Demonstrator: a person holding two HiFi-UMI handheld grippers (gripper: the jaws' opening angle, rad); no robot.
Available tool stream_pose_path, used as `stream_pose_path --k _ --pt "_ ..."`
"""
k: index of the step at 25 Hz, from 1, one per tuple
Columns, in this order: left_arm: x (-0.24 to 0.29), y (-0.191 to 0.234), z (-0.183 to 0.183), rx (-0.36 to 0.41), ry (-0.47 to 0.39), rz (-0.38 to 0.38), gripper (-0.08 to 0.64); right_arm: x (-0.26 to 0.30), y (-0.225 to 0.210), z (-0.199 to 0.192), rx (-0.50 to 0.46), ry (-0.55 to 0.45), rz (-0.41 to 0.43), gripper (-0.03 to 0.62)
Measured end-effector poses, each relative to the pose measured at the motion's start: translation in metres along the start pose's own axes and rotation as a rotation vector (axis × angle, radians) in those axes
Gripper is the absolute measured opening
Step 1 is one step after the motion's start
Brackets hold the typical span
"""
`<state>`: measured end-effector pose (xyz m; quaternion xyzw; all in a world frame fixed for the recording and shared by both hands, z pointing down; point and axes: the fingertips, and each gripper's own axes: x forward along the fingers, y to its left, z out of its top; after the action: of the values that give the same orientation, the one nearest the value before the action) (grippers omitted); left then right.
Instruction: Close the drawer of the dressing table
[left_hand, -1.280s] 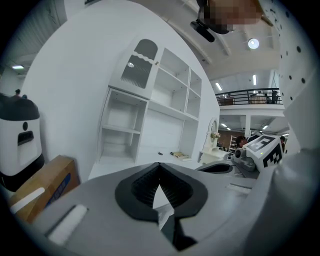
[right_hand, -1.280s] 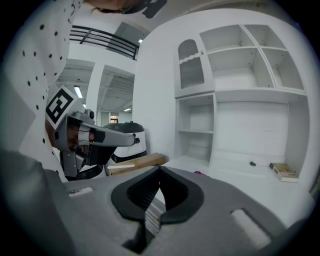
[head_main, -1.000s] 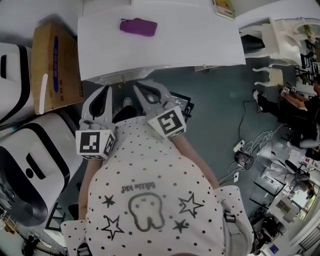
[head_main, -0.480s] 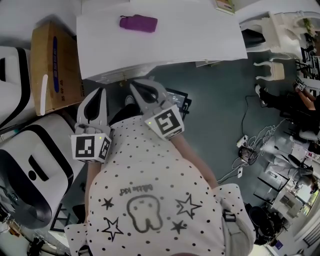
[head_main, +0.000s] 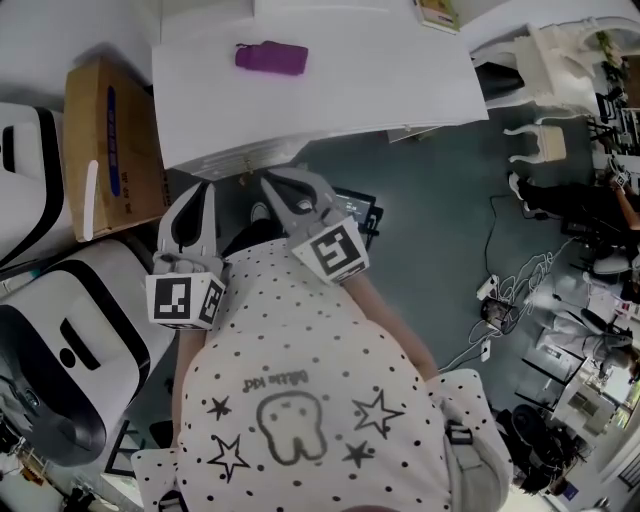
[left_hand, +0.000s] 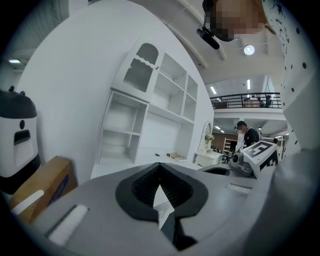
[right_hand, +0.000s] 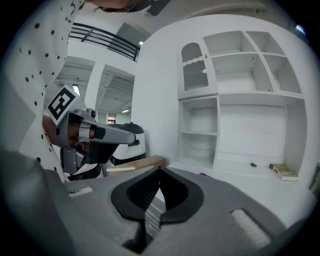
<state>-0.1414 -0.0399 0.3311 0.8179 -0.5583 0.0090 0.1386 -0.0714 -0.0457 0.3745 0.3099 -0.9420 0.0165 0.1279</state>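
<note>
Hovering before the dressing table (head_main: 350, 80), left tool (head_main: 204, 192) and right tool (head_main: 274, 184), jaws together, nothing between.

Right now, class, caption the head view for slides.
Grey left hand-held gripper and right hand-held gripper, both shut, face a white dressing table bearing a purple pouch.

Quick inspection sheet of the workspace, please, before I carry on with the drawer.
Surface: white dressing table top.
Job's things: drawer front under the top's near edge; shut or not, cannot tell.
Clutter: purple case and book on the top.
Grippers: left gripper and right gripper both near the drawer, fingers together, nothing held.
Cables: loose cables on the floor at right.
Surroundings: cardboard box and white machines at left, white furniture at right.
</note>
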Motion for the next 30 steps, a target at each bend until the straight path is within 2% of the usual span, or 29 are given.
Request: stream_pose_path --k 5,13,19,30 --pt "0.002 -0.012 -0.002 0.016 0.004 -0.037 0.002 -0.010 0.000 -0.004 0.008 0.006 -0.010 0.003" --pt "-0.001 -0.020 -0.010 0.011 0.055 -0.086 0.002 -0.018 0.004 -0.013 0.039 0.035 -0.039 0.003" --pt "-0.005 -0.021 -0.011 0.013 0.067 -0.085 0.002 -0.015 0.013 -0.013 0.035 0.039 -0.018 0.003" --pt "-0.015 0.005 -0.014 -0.006 0.042 -0.042 0.002 0.006 0.027 -0.013 0.014 0.056 0.022 0.003"
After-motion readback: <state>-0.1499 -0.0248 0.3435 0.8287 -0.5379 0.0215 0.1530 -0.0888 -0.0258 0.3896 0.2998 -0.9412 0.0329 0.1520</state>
